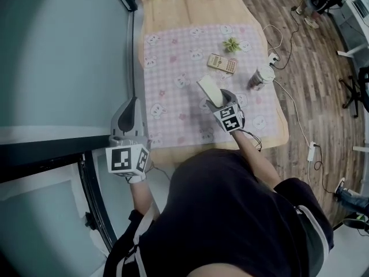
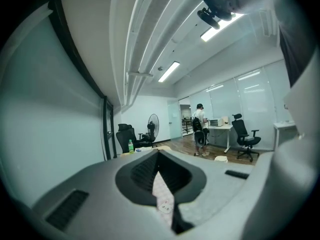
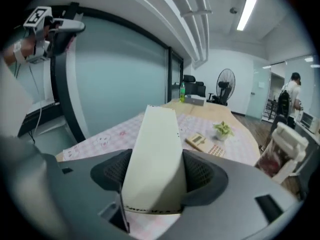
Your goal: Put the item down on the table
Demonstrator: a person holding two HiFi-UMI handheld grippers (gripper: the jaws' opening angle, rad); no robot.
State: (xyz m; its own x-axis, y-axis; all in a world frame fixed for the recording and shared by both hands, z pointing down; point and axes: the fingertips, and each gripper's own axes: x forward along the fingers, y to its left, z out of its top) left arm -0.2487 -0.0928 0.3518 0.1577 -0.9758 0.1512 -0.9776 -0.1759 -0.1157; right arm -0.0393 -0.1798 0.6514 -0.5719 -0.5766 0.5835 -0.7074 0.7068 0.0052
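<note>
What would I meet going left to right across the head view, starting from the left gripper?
left gripper → white box, held in the right gripper → small plant → lidded cup. The calculator is left out: it overlaps both the box and the plant.

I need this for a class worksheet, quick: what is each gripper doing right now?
Left gripper: closed, nothing held.
Right gripper: closed on the cream box.
</note>
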